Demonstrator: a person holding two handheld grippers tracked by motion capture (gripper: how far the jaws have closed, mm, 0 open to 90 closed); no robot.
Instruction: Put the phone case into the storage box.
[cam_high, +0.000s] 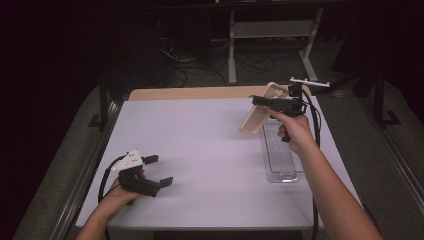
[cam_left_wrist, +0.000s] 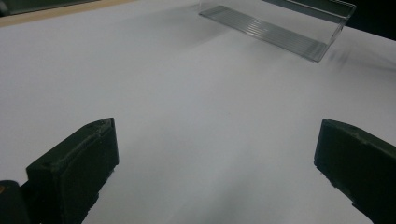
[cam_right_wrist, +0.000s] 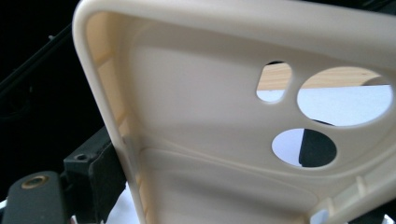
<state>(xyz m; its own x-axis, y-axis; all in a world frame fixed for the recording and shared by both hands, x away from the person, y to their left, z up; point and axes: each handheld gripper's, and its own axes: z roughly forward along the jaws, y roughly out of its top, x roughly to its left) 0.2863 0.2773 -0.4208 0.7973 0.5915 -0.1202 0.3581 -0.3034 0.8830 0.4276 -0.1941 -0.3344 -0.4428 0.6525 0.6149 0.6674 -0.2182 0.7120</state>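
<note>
A cream phone case (cam_high: 258, 114) hangs tilted in the air above the far right of the white table (cam_high: 210, 150), with my right gripper (cam_high: 272, 102) shut on its upper part. In the right gripper view the case's inner side (cam_right_wrist: 210, 121) is very close, showing its round and oval camera holes. Under it lies a clear plastic tray (cam_high: 278, 152), also seen at the top of the left gripper view (cam_left_wrist: 280, 28). My left gripper (cam_high: 159, 170) rests low near the table's front left, jaws wide apart with nothing between them (cam_left_wrist: 215, 158).
A strip of wooden tabletop (cam_high: 190, 93) shows behind the white surface. Table legs and cables stand on the dark floor beyond. Metal rails run along both sides of the table.
</note>
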